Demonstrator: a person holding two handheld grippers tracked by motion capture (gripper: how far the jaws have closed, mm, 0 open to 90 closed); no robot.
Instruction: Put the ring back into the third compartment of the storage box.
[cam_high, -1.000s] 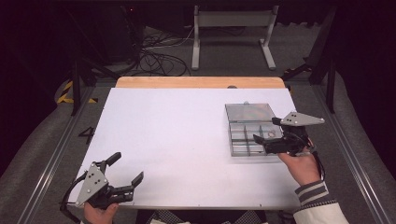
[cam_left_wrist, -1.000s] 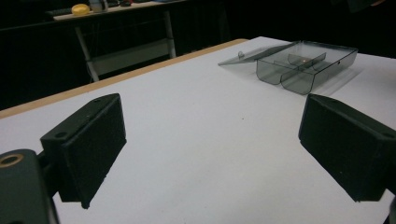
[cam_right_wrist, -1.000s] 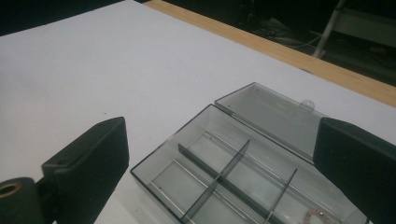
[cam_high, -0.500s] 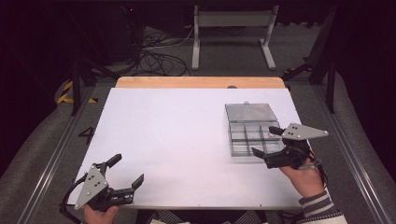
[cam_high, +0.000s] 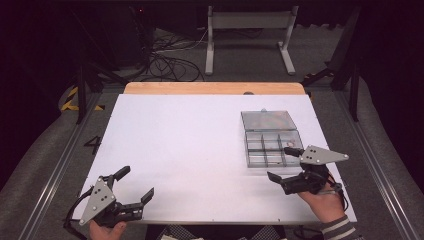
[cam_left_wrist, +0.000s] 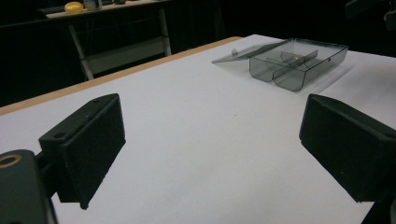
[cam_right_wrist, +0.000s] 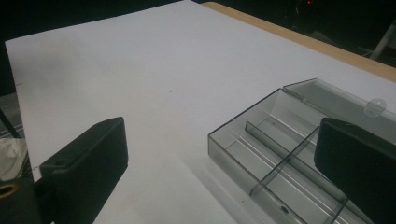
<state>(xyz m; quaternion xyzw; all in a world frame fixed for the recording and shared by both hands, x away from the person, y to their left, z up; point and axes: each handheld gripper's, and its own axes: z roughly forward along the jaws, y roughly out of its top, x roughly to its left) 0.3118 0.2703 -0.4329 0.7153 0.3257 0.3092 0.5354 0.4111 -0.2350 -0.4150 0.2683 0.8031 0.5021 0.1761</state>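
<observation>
A clear grey compartment box (cam_high: 272, 148) stands on the white table top (cam_high: 200, 145) at the right, its lid (cam_high: 268, 120) swung open and lying flat behind it. My right gripper (cam_high: 281, 163) hovers open at the box's near edge, one jaw over the near right compartment and the other over bare table. In the right gripper view the box (cam_right_wrist: 280, 140) sits just ahead, between the wide-apart jaws of the right gripper (cam_right_wrist: 219, 172). My left gripper (cam_high: 136, 183) is open at the near left corner, holding nothing. In the left gripper view the left gripper (cam_left_wrist: 210, 154) faces the distant box (cam_left_wrist: 299, 60).
A wooden strip (cam_high: 215, 88) runs along the table's far edge. Behind it are a white metal stand (cam_high: 247, 35) and loose cables (cam_high: 170, 62) on the dark floor. Metal rails (cam_high: 55, 170) flank the table on both sides.
My right gripper has drawn back from over the box toward the near edge. The left gripper has shifted only slightly. Both stay open.
</observation>
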